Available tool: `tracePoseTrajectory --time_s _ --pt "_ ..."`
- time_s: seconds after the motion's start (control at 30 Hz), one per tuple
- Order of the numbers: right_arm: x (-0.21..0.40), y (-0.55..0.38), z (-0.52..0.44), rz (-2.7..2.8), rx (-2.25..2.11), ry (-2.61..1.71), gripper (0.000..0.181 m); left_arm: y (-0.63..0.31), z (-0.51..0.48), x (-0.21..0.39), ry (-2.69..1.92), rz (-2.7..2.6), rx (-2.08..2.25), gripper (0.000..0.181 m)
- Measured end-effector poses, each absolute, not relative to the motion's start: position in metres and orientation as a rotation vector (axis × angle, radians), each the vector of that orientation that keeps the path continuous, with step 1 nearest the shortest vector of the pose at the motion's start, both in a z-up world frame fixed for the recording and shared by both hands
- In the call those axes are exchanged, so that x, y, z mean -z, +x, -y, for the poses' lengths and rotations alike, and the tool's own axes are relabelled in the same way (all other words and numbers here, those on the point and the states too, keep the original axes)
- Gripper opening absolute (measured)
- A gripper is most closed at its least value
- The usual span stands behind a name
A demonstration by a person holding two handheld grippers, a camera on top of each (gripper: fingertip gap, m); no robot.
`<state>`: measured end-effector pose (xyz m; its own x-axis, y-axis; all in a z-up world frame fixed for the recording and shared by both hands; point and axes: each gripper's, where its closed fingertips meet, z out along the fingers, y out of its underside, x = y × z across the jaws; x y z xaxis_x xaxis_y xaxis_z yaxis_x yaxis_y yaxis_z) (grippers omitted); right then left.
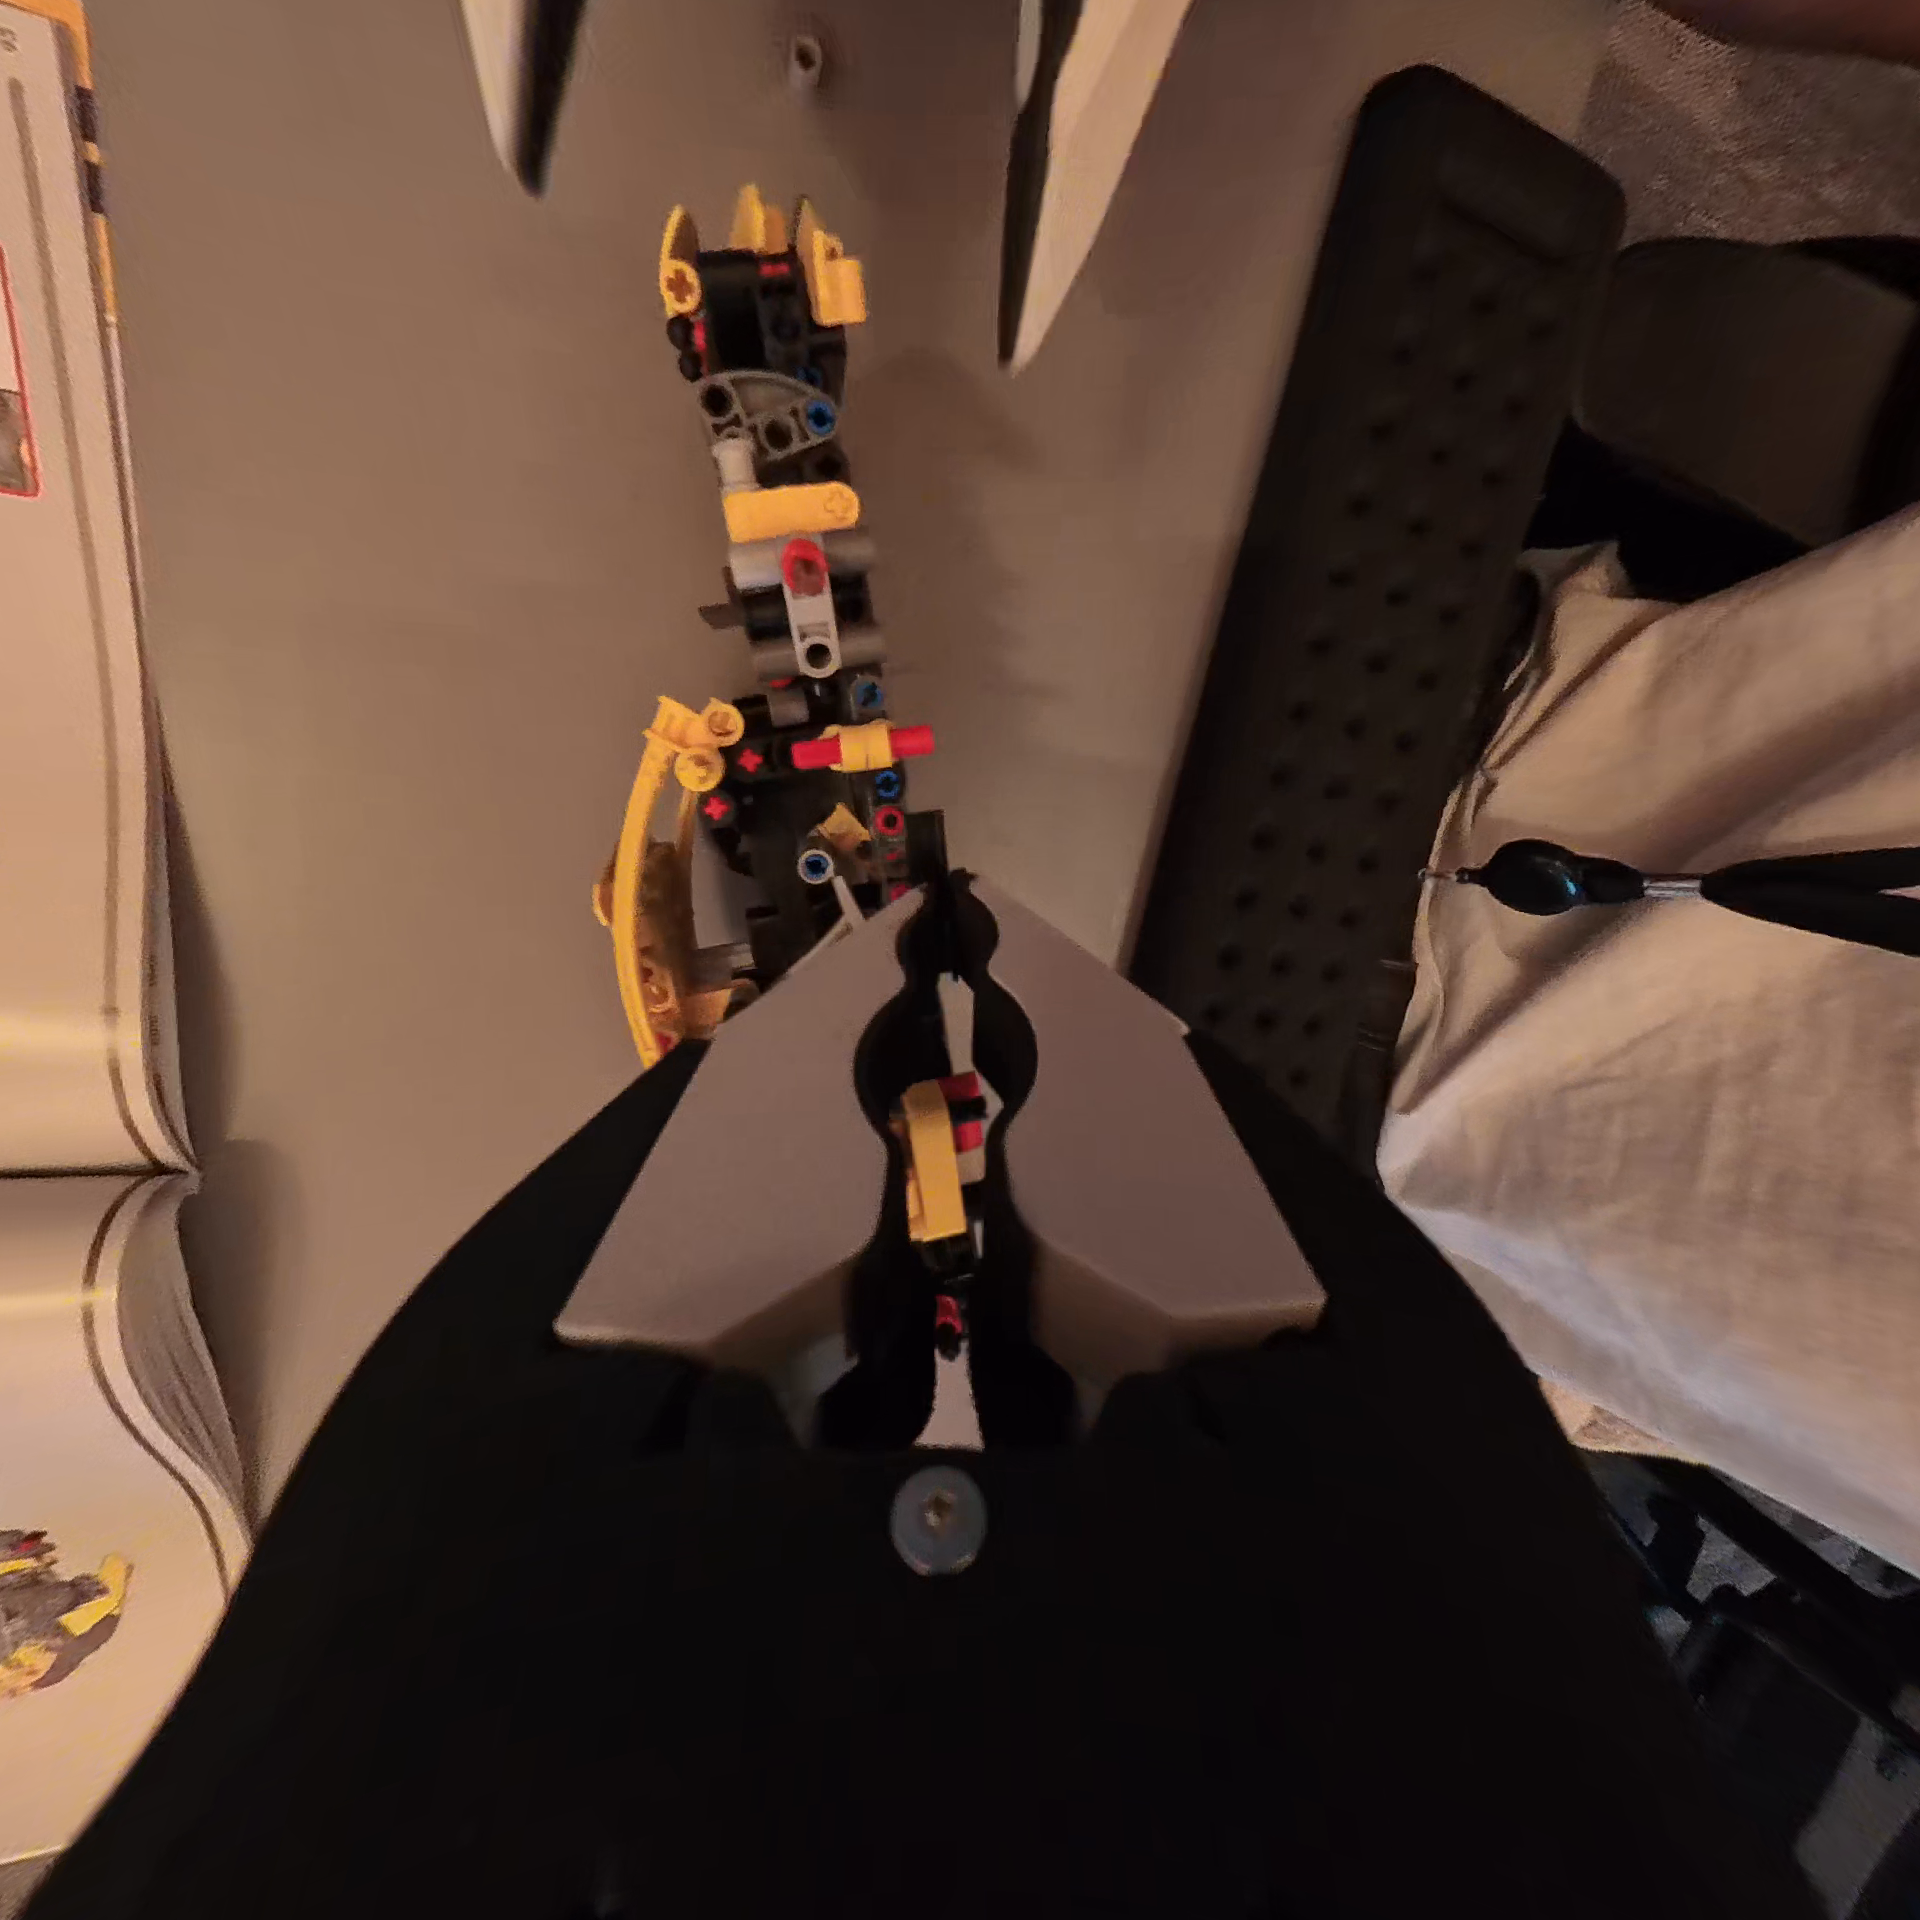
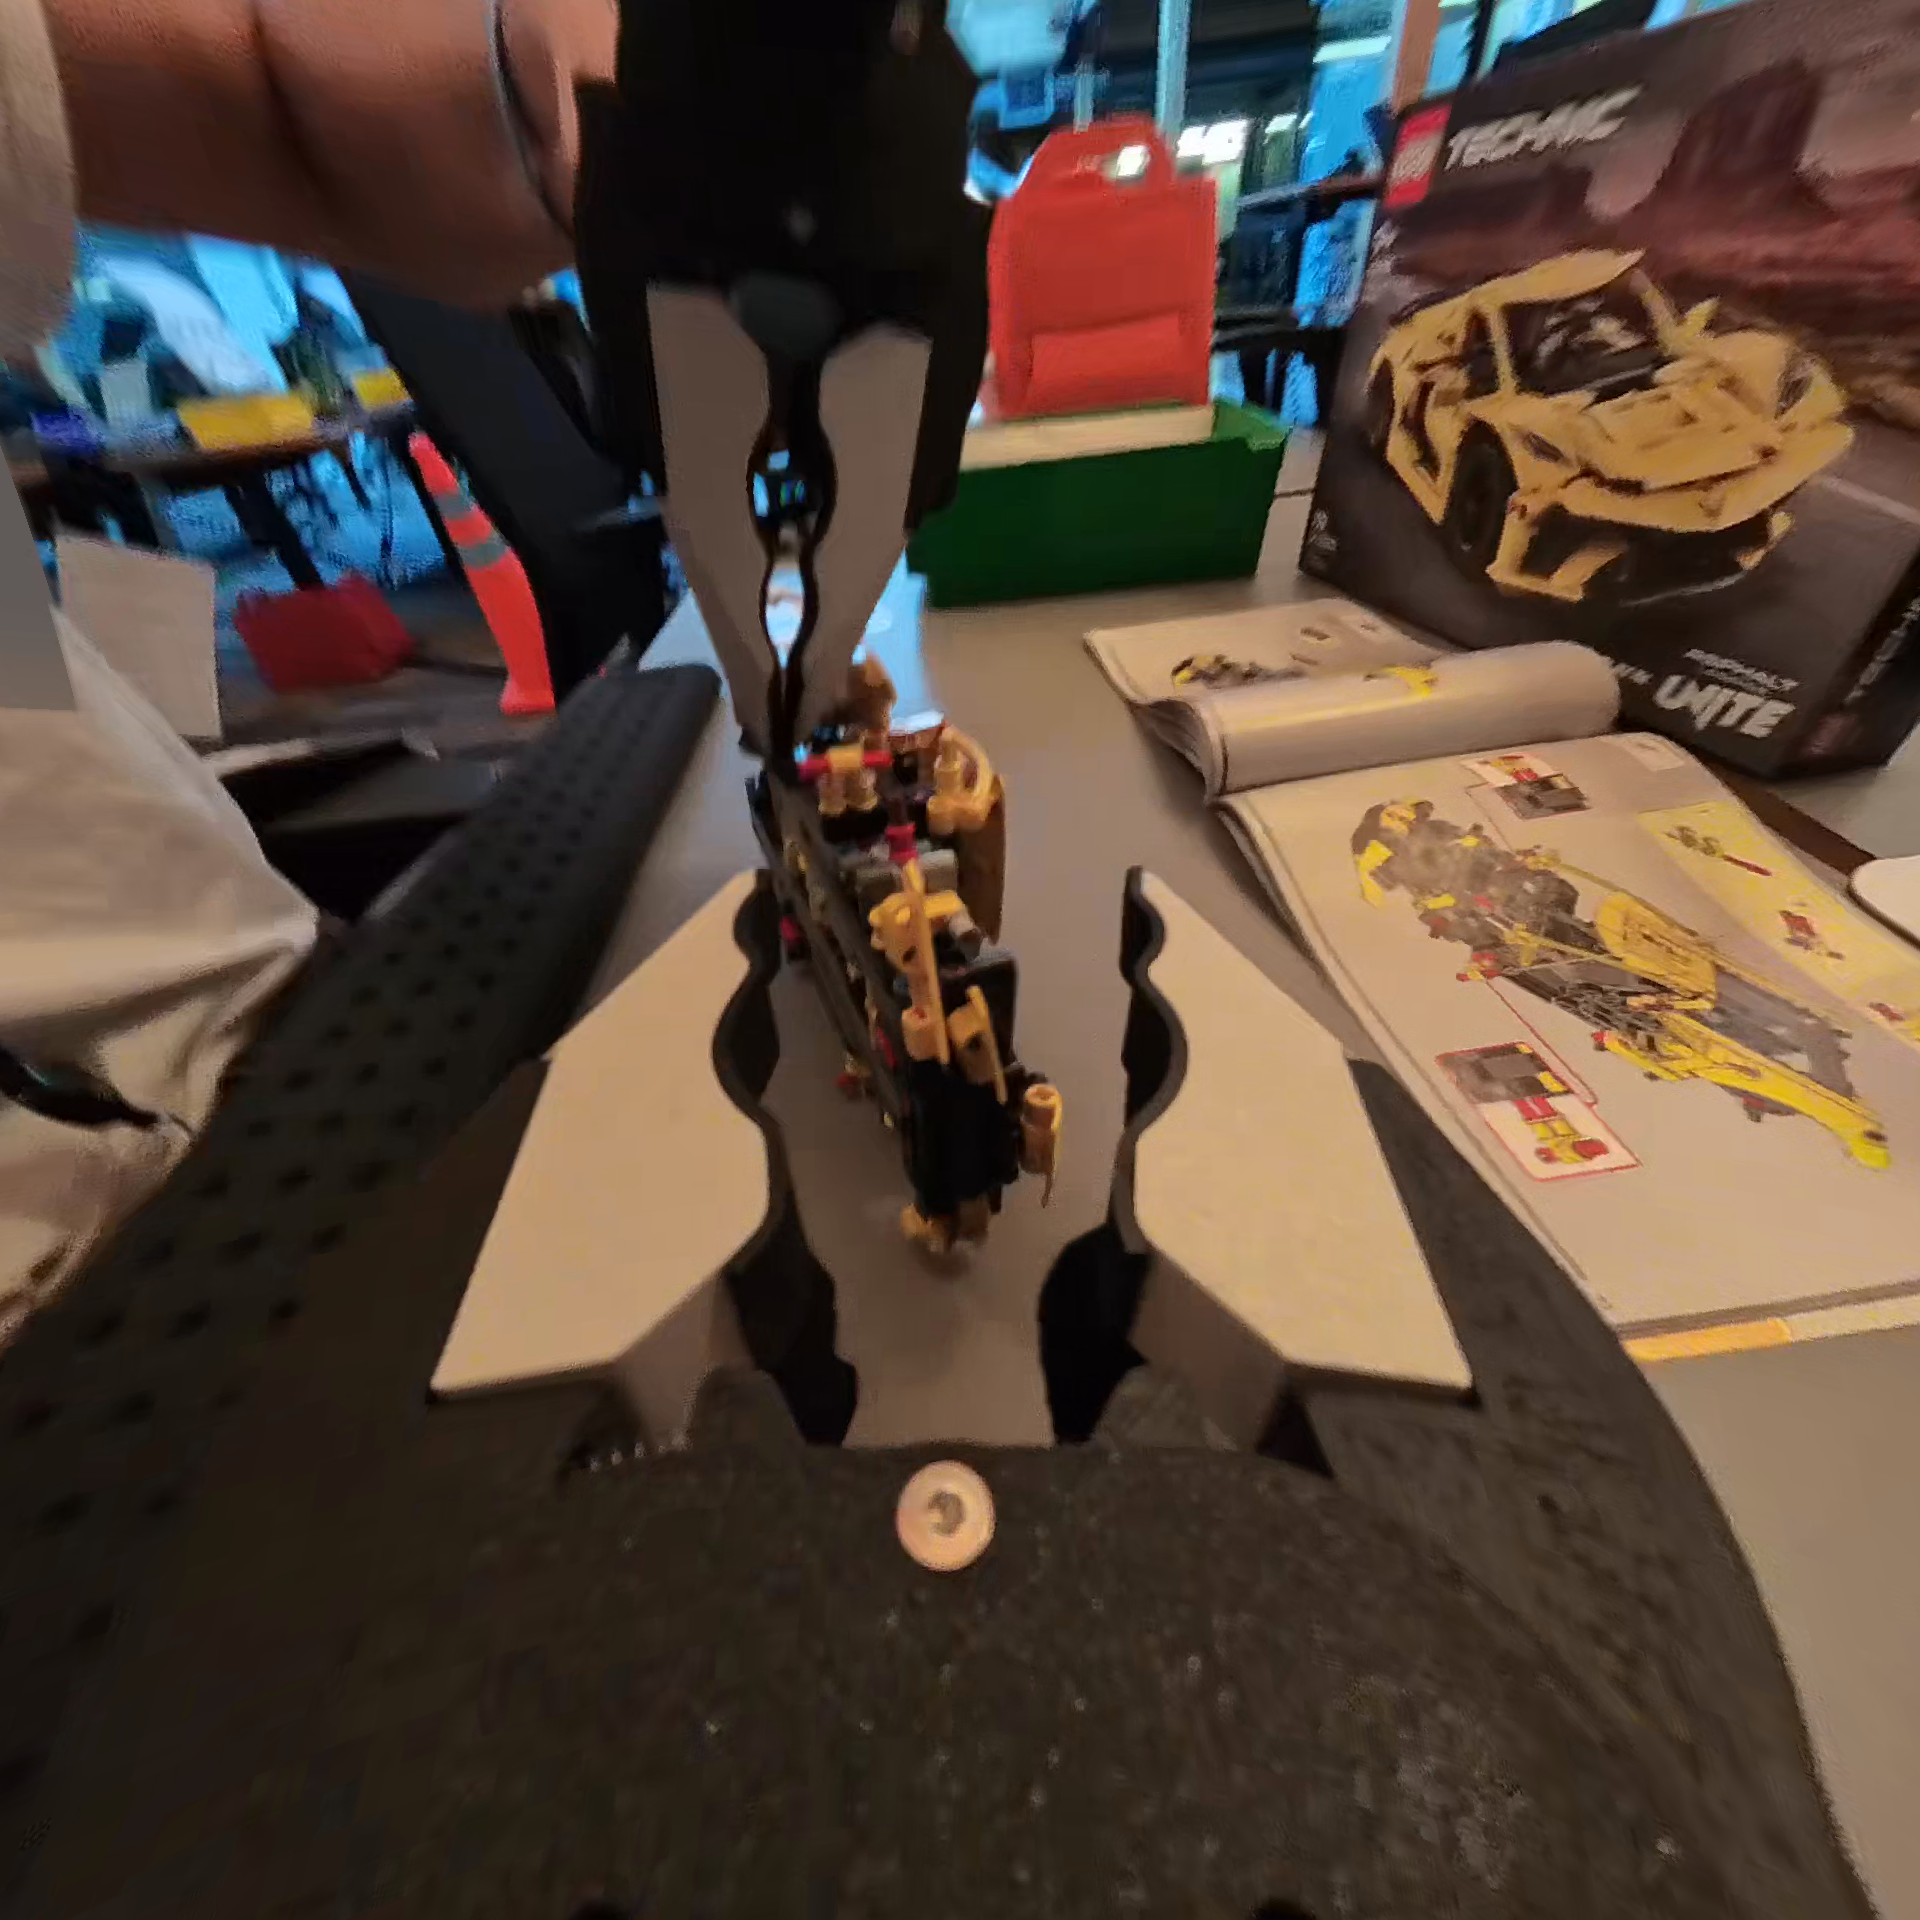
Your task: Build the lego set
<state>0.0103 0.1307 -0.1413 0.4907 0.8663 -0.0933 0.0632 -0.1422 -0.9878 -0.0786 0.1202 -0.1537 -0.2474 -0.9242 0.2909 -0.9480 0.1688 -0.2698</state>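
left gripper [image 1: 951,914] is clenching down from above, its two grey fingers pressed together on the near end of the lego assembly [image 1: 790,582]; a small yellow and red piece [image 1: 940,1153] is showing in the gap between its pads, though whether it is pinched or just seen through the gap i cannot tell.

lego assembly is standing on its edge on the grey table [image 1: 395,623], a long black frame with yellow, red, blue and grey parts and a yellow curved arch at one side. in the right wrist view it is sitting between the spread fingers of the right gripper [image 2: 940,904], touching neither one as far as i can see.

right gripper is hanging released, jaws wide apart, level with the far end of the assembly [image 2: 914,987]. the left gripper [image 2: 784,727] is coming in from above there, fingertips closed at the assembly's top edge, a person's hand [image 2: 312,135] behind it.

open instruction booklet [image 2: 1538,997] is lying on the table to the right of the assembly, near but apart. set box [image 2: 1621,416] with a yellow car picture is standing behind the booklet. a black perforated strip [image 2: 416,987] is running along the table's left edge. a green bin [image 2: 1091,520] with a red item on it is sitting farther back.
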Motion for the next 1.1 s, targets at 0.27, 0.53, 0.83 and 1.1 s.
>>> tracePoseTrajectory --time_s 0.27,0.53,0.83,1.1 --pt "0.181 -0.015 -0.144 0.884 -0.802 -1.658 0.044 -0.071 -0.122 0.156 1.938 2.365 -0.559 0.000" --pt "0.181 -0.017 -0.143 0.890 -0.837 -1.642 0.039 -0.079 -0.130 0.159 1.932 2.382 -0.479 0.000" --pt "0.181 -0.020 -0.142 0.898 -0.842 -1.654 0.038 -0.082 -0.127 0.163 1.885 2.321 -0.446 0.000" --pt "0.182 -0.019 -0.142 0.897 -0.858 -1.670 0.038 -0.080 -0.127 0.163 1.887 2.200 -0.490 0.000"
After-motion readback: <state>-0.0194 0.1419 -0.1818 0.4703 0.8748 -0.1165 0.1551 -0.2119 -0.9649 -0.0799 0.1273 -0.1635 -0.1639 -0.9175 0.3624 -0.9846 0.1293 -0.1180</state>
